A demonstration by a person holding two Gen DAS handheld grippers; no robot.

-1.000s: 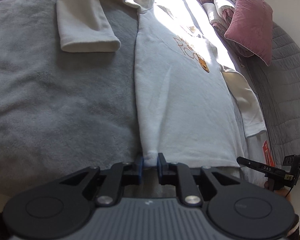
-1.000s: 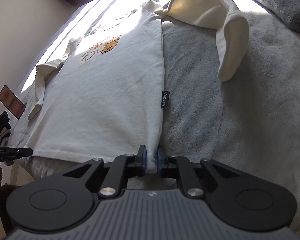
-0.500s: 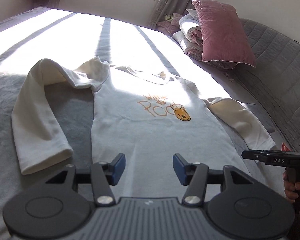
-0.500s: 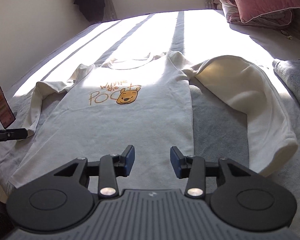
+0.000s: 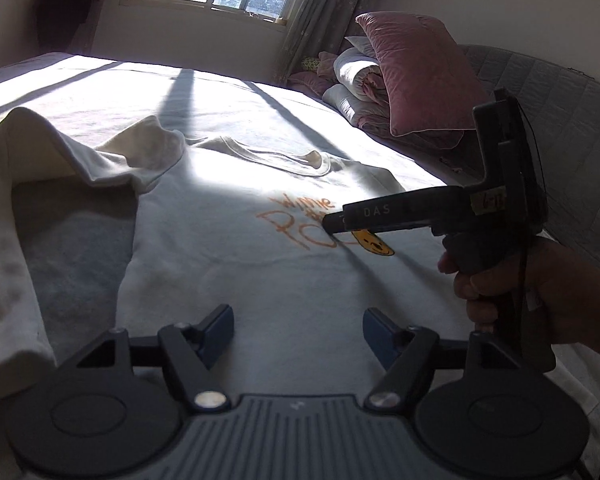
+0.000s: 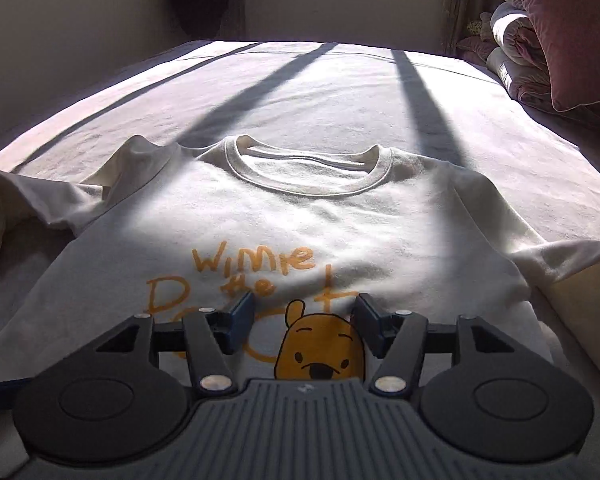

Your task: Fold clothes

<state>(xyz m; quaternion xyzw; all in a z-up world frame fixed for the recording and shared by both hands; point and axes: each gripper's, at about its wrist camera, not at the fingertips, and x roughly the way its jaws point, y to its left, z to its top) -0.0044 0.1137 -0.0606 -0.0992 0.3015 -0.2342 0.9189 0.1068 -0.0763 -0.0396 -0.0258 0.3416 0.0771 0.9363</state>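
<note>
A cream sweatshirt [image 6: 300, 220] lies flat on the sunlit bed [image 6: 320, 80], pillows [image 5: 420, 76] far right. Left gripper [image 5: 298, 330] and right gripper [image 6: 304, 324] hover, jaws wide, empty. The right gripper's body hides the print's lower part.

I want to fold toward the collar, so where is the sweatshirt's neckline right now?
In the right wrist view the neckline lies straight ahead of the open right claw, beyond the orange print, on the sunlit bed.
</note>
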